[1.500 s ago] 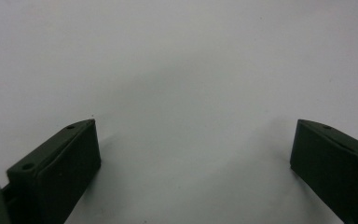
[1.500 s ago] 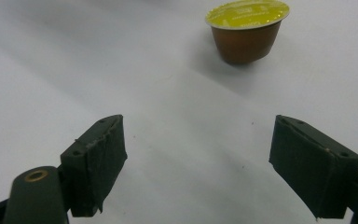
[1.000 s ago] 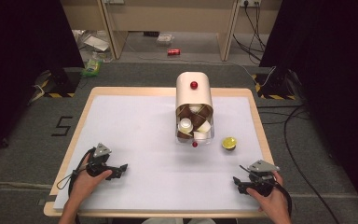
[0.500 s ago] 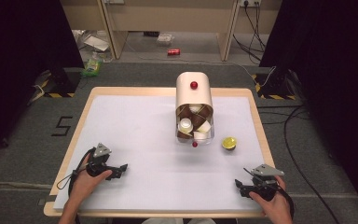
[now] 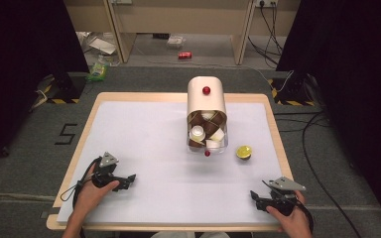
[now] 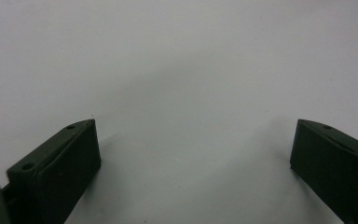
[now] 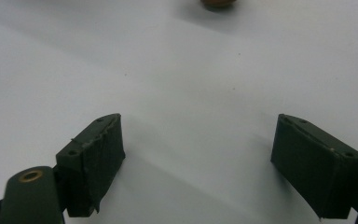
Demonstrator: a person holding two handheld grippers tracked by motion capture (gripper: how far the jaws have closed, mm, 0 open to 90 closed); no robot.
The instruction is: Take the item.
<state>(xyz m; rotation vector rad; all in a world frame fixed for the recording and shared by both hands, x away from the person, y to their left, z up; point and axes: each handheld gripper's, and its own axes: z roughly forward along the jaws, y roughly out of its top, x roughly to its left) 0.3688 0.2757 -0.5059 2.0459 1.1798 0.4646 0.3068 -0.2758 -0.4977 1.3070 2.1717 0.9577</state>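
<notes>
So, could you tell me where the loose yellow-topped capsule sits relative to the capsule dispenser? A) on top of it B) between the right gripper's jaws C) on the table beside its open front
C: the yellow-topped capsule rests on the table beside the capsule dispenser.

A black numeral "5" (image 5: 66, 134) stands on the grey floor left of the table (image 5: 144, 98); nothing else is legible.

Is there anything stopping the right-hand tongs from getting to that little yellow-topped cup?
Probably not. The right tongs stand open and empty, and only bare white mat lies between them and the yellow-topped cup, beside the dispenser.
</notes>
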